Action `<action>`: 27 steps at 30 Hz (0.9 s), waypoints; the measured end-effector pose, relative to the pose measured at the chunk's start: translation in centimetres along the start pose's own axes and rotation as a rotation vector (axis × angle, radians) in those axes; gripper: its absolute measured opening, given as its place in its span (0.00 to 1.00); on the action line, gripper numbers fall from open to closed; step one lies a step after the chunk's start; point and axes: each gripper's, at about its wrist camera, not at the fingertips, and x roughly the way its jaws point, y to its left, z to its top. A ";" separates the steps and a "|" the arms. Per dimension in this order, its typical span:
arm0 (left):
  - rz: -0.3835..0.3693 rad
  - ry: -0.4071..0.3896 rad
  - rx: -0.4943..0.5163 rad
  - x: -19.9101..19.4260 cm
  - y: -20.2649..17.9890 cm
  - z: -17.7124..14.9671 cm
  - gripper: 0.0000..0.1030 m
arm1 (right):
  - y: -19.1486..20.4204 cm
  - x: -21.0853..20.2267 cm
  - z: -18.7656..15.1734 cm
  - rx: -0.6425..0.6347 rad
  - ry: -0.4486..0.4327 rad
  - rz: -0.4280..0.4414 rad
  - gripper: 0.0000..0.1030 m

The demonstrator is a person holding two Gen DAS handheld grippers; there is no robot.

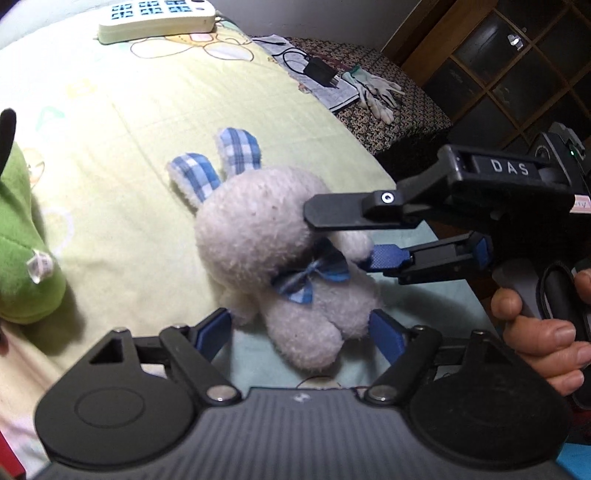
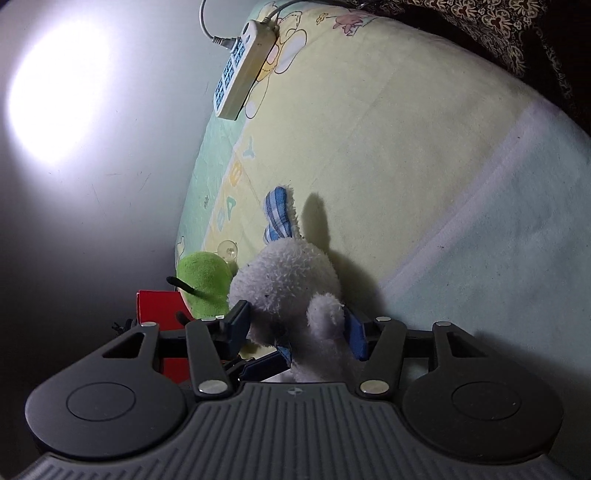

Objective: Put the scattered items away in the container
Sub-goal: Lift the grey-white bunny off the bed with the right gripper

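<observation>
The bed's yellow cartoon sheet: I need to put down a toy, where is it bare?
Bare: the wide stretch of yellow sheet between the white power strip and the white plush bunny. Crowded: around the bunny, with both grippers and the green plush toy.

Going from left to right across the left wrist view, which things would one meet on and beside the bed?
Green plush toy → white plush rabbit → right gripper, closing in on the rabbit's head → the hand holding it.
</observation>
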 end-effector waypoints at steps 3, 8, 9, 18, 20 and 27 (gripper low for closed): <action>0.004 0.001 0.005 0.3 -0.2 0.6 0.79 | 0.7 0.4 0.0 -0.031 0.019 -0.014 0.55; 0.020 -0.010 0.033 0.0 -0.7 0.9 0.77 | 1.5 0.9 -0.1 -0.087 0.043 -0.034 0.54; 0.024 -0.016 0.040 -0.2 -0.9 0.9 0.76 | 1.6 1.0 -0.1 -0.091 0.055 -0.033 0.53; 0.066 -0.053 0.052 -1.2 -1.0 0.5 0.73 | 1.9 1.4 -1.2 -0.104 0.064 -0.051 0.40; 0.061 -0.056 0.058 -1.6 -1.1 0.1 0.73 | 2.0 1.2 -1.3 -0.107 0.033 -0.053 0.45; 0.101 -0.034 0.079 -0.4 -0.9 0.6 0.73 | 2.3 2.1 -1.5 -0.109 -0.003 -0.052 0.54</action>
